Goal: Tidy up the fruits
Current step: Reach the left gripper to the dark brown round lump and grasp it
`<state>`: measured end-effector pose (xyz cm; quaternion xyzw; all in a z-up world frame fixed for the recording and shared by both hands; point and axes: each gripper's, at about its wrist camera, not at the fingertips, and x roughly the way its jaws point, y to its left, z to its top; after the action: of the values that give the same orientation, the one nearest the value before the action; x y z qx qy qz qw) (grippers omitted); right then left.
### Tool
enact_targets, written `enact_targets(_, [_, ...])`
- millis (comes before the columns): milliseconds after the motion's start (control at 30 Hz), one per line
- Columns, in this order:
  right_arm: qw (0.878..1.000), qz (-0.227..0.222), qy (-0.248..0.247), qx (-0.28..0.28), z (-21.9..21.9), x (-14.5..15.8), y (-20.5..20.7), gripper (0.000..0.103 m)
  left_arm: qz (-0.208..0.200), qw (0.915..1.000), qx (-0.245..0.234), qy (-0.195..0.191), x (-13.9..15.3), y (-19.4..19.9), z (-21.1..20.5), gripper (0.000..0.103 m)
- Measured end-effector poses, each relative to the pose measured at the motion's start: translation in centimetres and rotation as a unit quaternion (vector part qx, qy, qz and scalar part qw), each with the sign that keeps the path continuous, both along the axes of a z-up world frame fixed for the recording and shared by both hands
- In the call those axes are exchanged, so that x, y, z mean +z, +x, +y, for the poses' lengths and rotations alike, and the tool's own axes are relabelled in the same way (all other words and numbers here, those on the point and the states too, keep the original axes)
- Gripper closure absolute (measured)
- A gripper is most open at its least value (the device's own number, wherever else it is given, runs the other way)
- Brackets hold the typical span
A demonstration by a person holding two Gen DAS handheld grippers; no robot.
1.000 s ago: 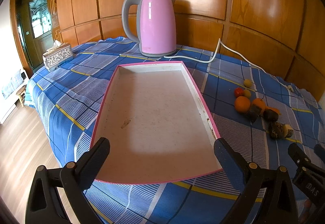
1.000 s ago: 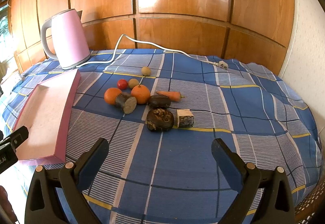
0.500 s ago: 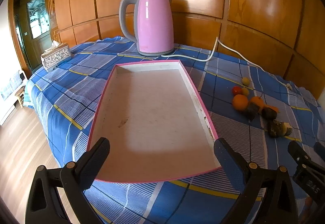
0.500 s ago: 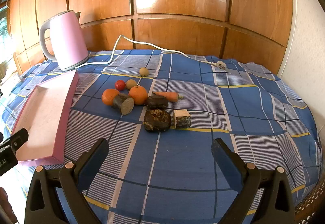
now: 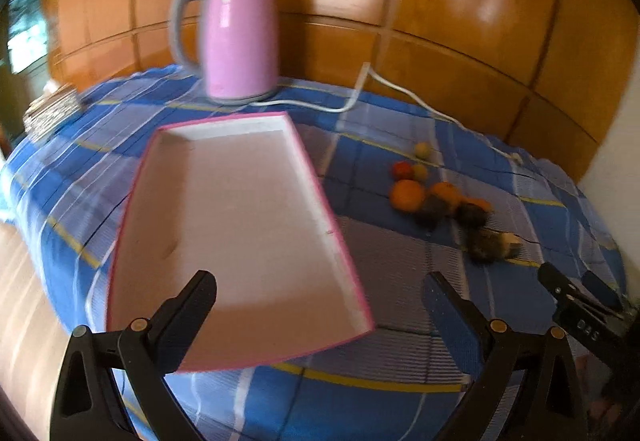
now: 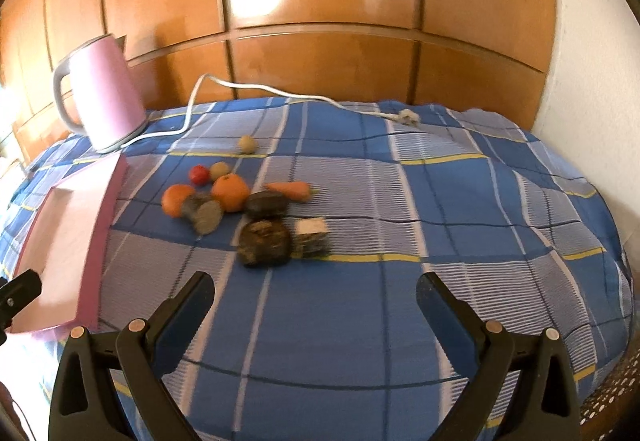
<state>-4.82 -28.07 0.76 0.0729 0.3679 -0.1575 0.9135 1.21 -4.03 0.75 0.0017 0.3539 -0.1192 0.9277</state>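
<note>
My left claw (image 5: 318,297) has swung right, gaping and empty; the fruits (image 6: 230,193) ahead of my right claw (image 6: 314,297), also gaping, remain untouched.

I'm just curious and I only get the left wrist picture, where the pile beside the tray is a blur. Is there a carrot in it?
Observer: Yes, a carrot lies at the back of the pile, beside the smaller dark lump.
Operator: What's that pale bit at the near end?
Observer: A small cube with a pale top, right next to the bigger dark lump.
Operator: And the other tool?
Observer: The right gripper hangs short of the pile, jaws wide open, nothing between them.
</note>
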Motion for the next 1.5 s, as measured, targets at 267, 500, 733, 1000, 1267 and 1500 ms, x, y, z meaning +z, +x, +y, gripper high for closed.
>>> enact_targets(267, [0.999, 0.014, -0.001, -0.053, -4.4, -0.9, -1.2, 0.001, 0.044, 0.9963, -0.072, -0.014, 0.5, 1.7, -3.1, 0.006])
enact_targets(500, [0.996, 0.022, -0.002, -0.085, -7.0, -1.4, -1.9, 0.001, 0.067, 0.9882, -0.137, -0.011, 0.6, 2.6, -6.7, 0.016])
enact_targets(733, [0.995, 0.028, 0.005, -0.092, -8.0, -2.1, -1.9, 0.001, 0.108, 0.9730, -0.204, -0.006, -0.8, 3.5, -11.6, 0.050])
enact_targets(1000, [0.995, 0.030, 0.013, -0.099, -8.9, -2.6, -2.3, 0.001, 0.131, 0.9642, -0.230, -0.009, -3.1, 5.0, -16.7, 0.053])
enact_targets(1267, [0.994, 0.034, 0.020, -0.099, -9.6, -3.3, -2.6, 0.001, 0.140, 0.9586, -0.247, 0.022, -6.3, 6.6, -19.1, 0.051])
enact_targets(1500, [0.994, 0.045, 0.032, -0.098, -9.9, -4.4, -2.5, 0.005, 0.136, 0.9606, -0.241, -0.025, -6.1, 5.7, -17.0, 0.055])
